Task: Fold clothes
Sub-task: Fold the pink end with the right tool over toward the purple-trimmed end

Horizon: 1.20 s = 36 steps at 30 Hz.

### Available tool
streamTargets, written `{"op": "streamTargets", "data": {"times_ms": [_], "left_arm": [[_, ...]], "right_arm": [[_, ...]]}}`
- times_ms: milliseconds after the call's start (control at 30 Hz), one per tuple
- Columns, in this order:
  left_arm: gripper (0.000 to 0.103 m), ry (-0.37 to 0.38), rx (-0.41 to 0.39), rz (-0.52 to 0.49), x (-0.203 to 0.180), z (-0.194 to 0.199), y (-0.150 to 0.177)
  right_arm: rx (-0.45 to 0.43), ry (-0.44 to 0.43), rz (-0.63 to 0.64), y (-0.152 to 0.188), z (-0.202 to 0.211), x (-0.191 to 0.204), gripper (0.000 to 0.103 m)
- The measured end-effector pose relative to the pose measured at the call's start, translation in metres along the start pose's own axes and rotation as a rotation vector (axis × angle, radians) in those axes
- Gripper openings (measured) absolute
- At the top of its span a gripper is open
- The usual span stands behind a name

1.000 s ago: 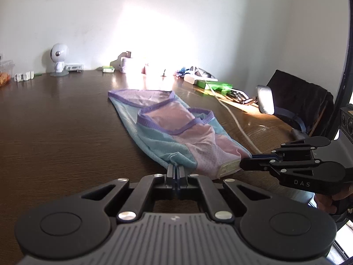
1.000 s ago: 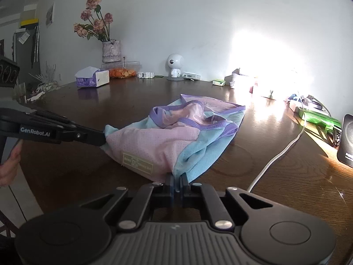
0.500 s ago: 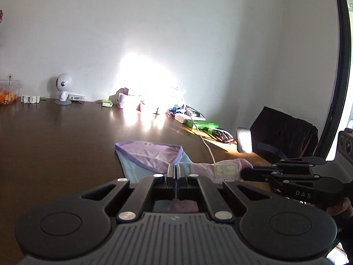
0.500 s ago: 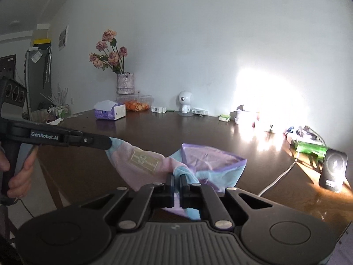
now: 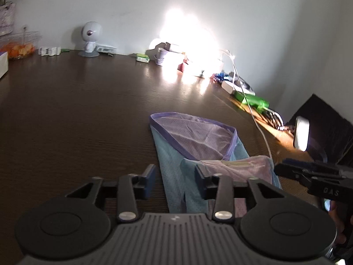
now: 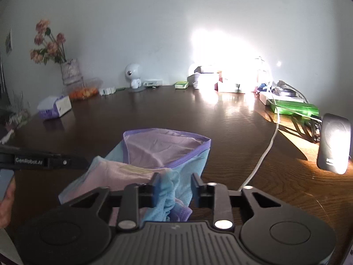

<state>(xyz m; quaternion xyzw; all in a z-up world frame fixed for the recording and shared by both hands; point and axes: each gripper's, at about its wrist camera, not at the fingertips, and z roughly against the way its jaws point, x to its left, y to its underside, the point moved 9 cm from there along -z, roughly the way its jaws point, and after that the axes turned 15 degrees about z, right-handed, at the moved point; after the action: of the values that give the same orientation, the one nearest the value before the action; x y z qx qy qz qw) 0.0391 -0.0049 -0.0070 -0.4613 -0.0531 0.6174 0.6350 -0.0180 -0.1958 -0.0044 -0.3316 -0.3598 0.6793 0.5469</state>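
Observation:
A light-blue and pink mesh garment [image 5: 194,141] with purple trim lies folded over on the dark wooden table [image 5: 77,114]. My left gripper [image 5: 176,176] hovers over its near left edge. Its jaws are opening, and loose blue cloth lies between them with no pad pressing on it. The right gripper [image 5: 308,172] reaches in from the right at the pink fold. In the right wrist view the garment [image 6: 163,150] lies just ahead. My right gripper [image 6: 175,183] has opening jaws, with bunched blue cloth loose between them. The left gripper [image 6: 50,161] enters from the left, held by a hand [image 6: 6,198].
A white cable [image 6: 262,154] runs across the table right of the garment, beside a dark speaker [image 6: 334,143] and a green box [image 6: 295,108]. Along the back wall stand a white round figure [image 6: 132,75], a flower vase [image 6: 70,70] and a tissue box [image 6: 55,108]. A black chair [image 5: 326,121] stands at the right.
Both grippers held the garment's near edge shut and lifted. Now both jaws have opened, the edge lies laid over on the garment, and both cameras tilt lower toward the table.

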Motion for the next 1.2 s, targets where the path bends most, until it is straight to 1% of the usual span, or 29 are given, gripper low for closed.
{"op": "streamTargets", "data": {"times_ms": [33, 67, 100, 167, 200, 267, 300, 367, 400, 433, 467, 500, 533, 600, 633, 667, 733, 767, 800, 833, 900, 1000, 1033, 1067, 1100, 1133, 1167, 1200], "left_arm": [[0.047, 0.014, 0.0, 0.015, -0.001, 0.003, 0.001], [0.048, 0.027, -0.001, 0.03, -0.001, 0.007, 0.001], [0.052, 0.041, -0.001, 0.046, -0.002, 0.01, 0.002], [0.052, 0.024, 0.01, 0.037, -0.006, 0.0, 0.005], [0.052, 0.011, 0.02, 0.032, -0.007, -0.007, 0.007], [0.052, -0.007, 0.035, 0.024, -0.008, -0.015, 0.011], [0.052, -0.009, 0.04, 0.021, -0.007, -0.017, 0.013], [0.052, -0.014, 0.05, 0.015, -0.006, -0.02, 0.018], [0.052, -0.017, 0.055, 0.013, -0.005, -0.021, 0.02], [0.052, -0.02, 0.057, 0.015, -0.004, -0.022, 0.021], [0.052, -0.023, 0.058, 0.018, -0.002, -0.022, 0.022], [0.052, -0.026, 0.061, 0.022, -0.001, -0.022, 0.023], [0.052, -0.029, 0.061, 0.025, 0.001, -0.022, 0.024], [0.052, -0.031, 0.061, 0.028, 0.003, -0.02, 0.024], [0.052, -0.027, 0.061, 0.028, 0.004, -0.019, 0.024], [0.052, -0.03, 0.062, 0.028, 0.005, -0.019, 0.024], [0.052, -0.04, 0.058, 0.021, 0.006, -0.019, 0.024], [0.052, -0.045, 0.056, 0.017, 0.007, -0.019, 0.024], [0.052, -0.043, 0.062, 0.022, 0.006, -0.018, 0.024], [0.052, -0.029, 0.066, 0.036, 0.005, -0.015, 0.022], [0.052, 0.006, 0.054, 0.071, 0.002, -0.007, 0.014], [0.052, 0.034, 0.029, 0.035, -0.016, -0.011, 0.005], [0.052, 0.043, 0.021, 0.022, -0.022, -0.013, 0.002], [0.052, 0.051, 0.013, 0.008, -0.028, -0.015, -0.001], [0.047, 0.06, 0.005, -0.006, -0.034, -0.016, -0.003], [0.04, 0.044, 0.022, -0.028, -0.036, -0.025, 0.0], [0.036, 0.022, 0.043, -0.038, -0.034, -0.033, 0.005], [0.034, -0.001, 0.063, -0.044, -0.031, -0.042, 0.009]], "right_arm": [[0.001, -0.031, -0.034, 0.004, 0.005, -0.001, 0.053], [0.005, -0.071, -0.068, 0.008, 0.009, 0.0, 0.054], [0.011, -0.1, -0.082, 0.012, 0.009, 0.004, 0.057], [0.025, -0.149, -0.094, 0.018, 0.007, 0.015, 0.062], [0.034, -0.132, -0.084, 0.02, 0.003, 0.018, 0.063], [0.05, -0.068, -0.058, 0.023, -0.005, 0.02, 0.063], [0.051, -0.059, -0.053, 0.024, -0.008, 0.02, 0.063], [0.047, -0.082, -0.064, 0.027, -0.012, 0.02, 0.062], [0.045, -0.097, -0.071, 0.028, -0.014, 0.021, 0.058], [0.045, -0.109, -0.081, 0.027, -0.015, 0.021, 0.046], [0.046, -0.121, -0.093, 0.027, -0.017, 0.021, 0.037], [0.047, -0.133, -0.105, 0.026, -0.019, 0.021, 0.025], [0.047, -0.145, -0.117, 0.025, -0.02, 0.021, 0.017], [0.029, -0.181, -0.154, 0.02, -0.018, 0.019, 0.011], [0.026, -0.226, -0.213, 0.02, -0.018, 0.016, 0.01], [0.027, -0.284, -0.289, 0.02, -0.019, 0.013, 0.01], [0.058, -0.38, -0.503, 0.032, -0.03, -0.003, 0.01], [0.076, -0.387, -0.583, 0.04, -0.036, -0.012, 0.01], [0.076, -0.37, -0.603, 0.046, -0.038, -0.017, 0.01], [0.059, -0.357, -0.576, 0.046, -0.035, -0.017, 0.016], [0.022, -0.312, -0.486, 0.037, -0.023, -0.013, 0.018], [-0.071, -0.229, -0.345, 0.015, -0.007, -0.009, 0.019], [-0.094, -0.197, -0.312, 0.009, -0.005, -0.009, 0.019], [-0.096, -0.183, -0.285, 0.004, -0.009, -0.006, 0.019], [-0.091, -0.179, -0.258, 0.0, -0.016, -0.002, 0.019], [-0.085, -0.175, -0.23, -0.004, -0.022, 0.002, 0.016], [-0.079, -0.171, -0.202, -0.008, -0.028, 0.006, 0.014], [-0.051, -0.143, -0.159, -0.008, -0.036, 0.01, 0.011]]}}
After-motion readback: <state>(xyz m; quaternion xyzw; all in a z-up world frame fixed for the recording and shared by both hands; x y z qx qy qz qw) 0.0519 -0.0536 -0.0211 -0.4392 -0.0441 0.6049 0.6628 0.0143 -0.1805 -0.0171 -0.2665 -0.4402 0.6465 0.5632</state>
